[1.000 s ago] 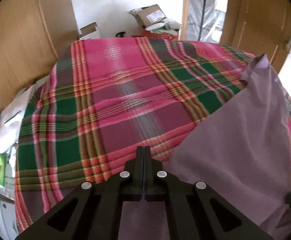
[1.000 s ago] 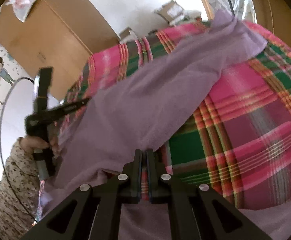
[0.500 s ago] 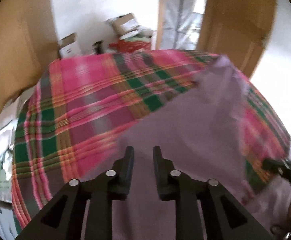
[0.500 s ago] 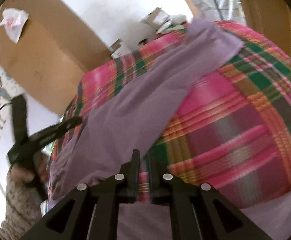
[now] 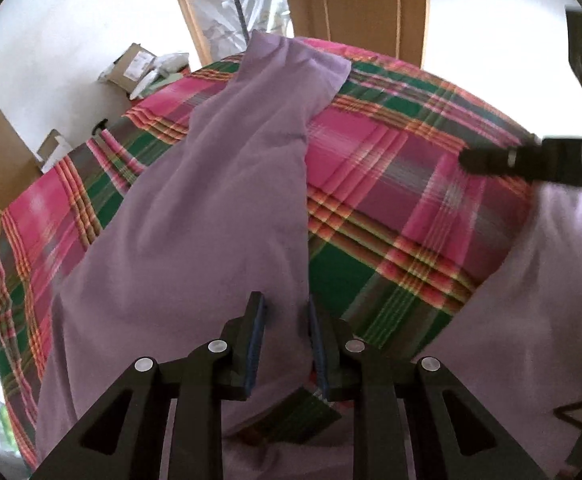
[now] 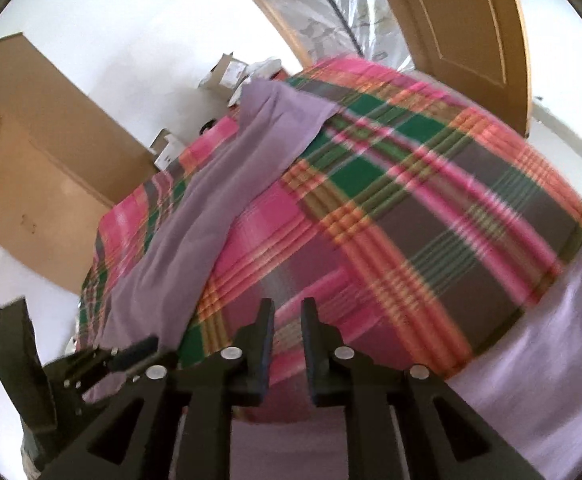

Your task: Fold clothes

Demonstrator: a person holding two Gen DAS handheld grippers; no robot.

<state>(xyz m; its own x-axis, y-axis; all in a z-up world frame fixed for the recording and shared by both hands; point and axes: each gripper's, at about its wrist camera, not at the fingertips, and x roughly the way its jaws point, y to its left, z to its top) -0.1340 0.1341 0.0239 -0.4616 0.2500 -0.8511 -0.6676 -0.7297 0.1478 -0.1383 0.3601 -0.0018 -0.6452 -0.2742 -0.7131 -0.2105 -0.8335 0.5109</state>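
A purple garment lies as a long strip across the pink and green plaid bed cover, running from just under my left gripper to the far edge. My left gripper is open above the strip's near right edge and holds nothing. Another purple part hangs at the right, below my right gripper's black fingers. In the right wrist view my right gripper is open over bare plaid cover. There the purple garment lies to its left, and the left gripper shows at lower left.
Cardboard boxes sit on the floor beyond the bed's far side. A wooden door stands at the back right and a brown wardrobe panel at the left. Plastic sheeting fills the doorway.
Both grippers were shut on the purple cloth a second ago and have opened and let it go. Both views have swung across the bed, and the garment now lies stretched out.
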